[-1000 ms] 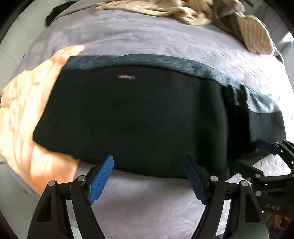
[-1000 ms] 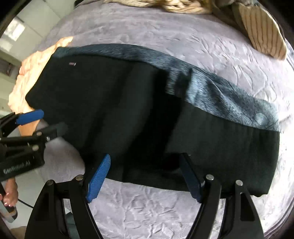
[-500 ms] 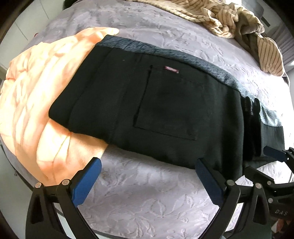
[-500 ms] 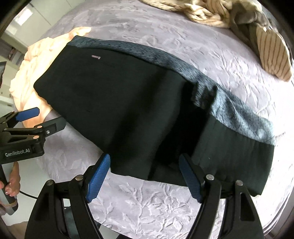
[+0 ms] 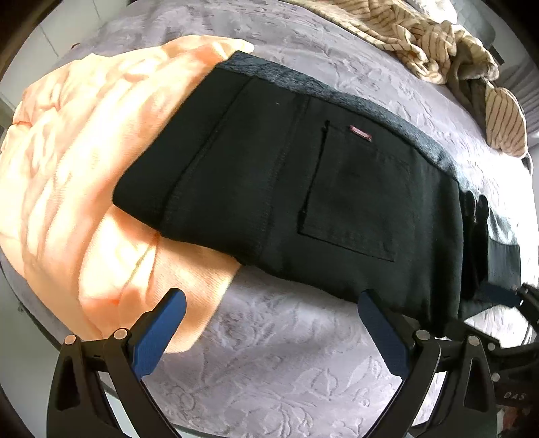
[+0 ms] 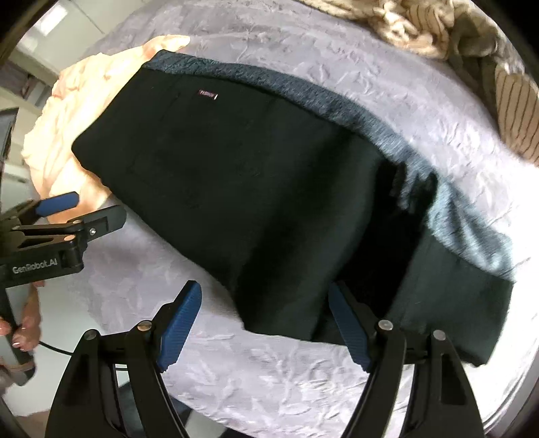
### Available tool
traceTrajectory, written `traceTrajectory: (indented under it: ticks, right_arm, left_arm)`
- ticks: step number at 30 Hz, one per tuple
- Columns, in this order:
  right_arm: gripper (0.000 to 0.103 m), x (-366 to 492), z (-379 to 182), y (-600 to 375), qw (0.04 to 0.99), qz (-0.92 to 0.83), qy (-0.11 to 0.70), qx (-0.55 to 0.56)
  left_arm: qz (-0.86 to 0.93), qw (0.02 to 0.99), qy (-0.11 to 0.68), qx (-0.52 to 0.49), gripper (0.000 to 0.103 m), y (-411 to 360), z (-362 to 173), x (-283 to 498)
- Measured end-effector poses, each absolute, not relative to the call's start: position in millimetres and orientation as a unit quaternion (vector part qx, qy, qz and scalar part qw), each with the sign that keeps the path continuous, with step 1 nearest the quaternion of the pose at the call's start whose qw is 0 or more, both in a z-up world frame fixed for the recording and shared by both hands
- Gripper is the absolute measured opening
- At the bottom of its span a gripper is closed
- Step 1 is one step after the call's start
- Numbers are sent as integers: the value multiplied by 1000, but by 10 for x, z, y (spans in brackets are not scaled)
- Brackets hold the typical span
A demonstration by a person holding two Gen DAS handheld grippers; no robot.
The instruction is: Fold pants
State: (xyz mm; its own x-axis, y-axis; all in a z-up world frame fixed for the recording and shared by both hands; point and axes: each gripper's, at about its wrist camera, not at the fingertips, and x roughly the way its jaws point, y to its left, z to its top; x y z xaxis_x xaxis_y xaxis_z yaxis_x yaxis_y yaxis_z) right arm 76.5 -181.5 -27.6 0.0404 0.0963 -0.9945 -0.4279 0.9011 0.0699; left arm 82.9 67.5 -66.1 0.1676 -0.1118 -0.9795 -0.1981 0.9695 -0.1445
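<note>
Left wrist view first: my left gripper [image 5: 267,313] has its 2 blue fingers [image 5: 161,328] spread wide with nothing between them, hovering over bare bedspread just short of the near edge of the pants [image 5: 320,202]. The right finger tip sits right at that hem line; I cannot tell if it touches the cloth. Beyond the fingers, the pants lie as 1 long black band across the bed [image 5: 269,370], long axis running from upper left to lower right, back pocket [image 5: 353,209] face up. Their left end rests on a peach cloth [image 5: 67,168] at the bed's left edge; the right end runs off toward the right edge.

In the right wrist view, my right gripper [image 6: 262,310] is equally wide open and empty, its right finger at the near hem where a fold already stacks dark cloth. The greyer strip [image 6: 303,97] along the far side looks like an under layer showing past the top one. A striped garment [image 6: 421,27] sits at the far right corner of the bed, well apart.

My read: each gripper faces the near long edge square on, left nearer the pocket end, right nearer the leg end, so the next fold likely brings 1 end over along that axis.
</note>
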Motion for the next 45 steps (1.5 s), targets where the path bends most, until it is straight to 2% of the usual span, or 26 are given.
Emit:
traceTrajectory:
  ticks: [5, 10, 30, 45]
  right_arm:
    - [81, 838, -396, -1917, 690, 188, 698, -40]
    - [81, 902, -486, -1983, 680, 177, 712, -3]
    - [81, 865, -609, -1963, 670, 171, 723, 0]
    - [81, 886, -676, -2091, 674, 181, 716, 33]
  left_arm:
    - [34, 758, 637, -134, 103, 775, -656, 824]
    - [42, 757, 636, -142, 103, 843, -694, 809]
    - [49, 752, 637, -163, 103, 1018, -805, 844]
    - [-42, 734, 592, -329, 103, 1437, -885, 801]
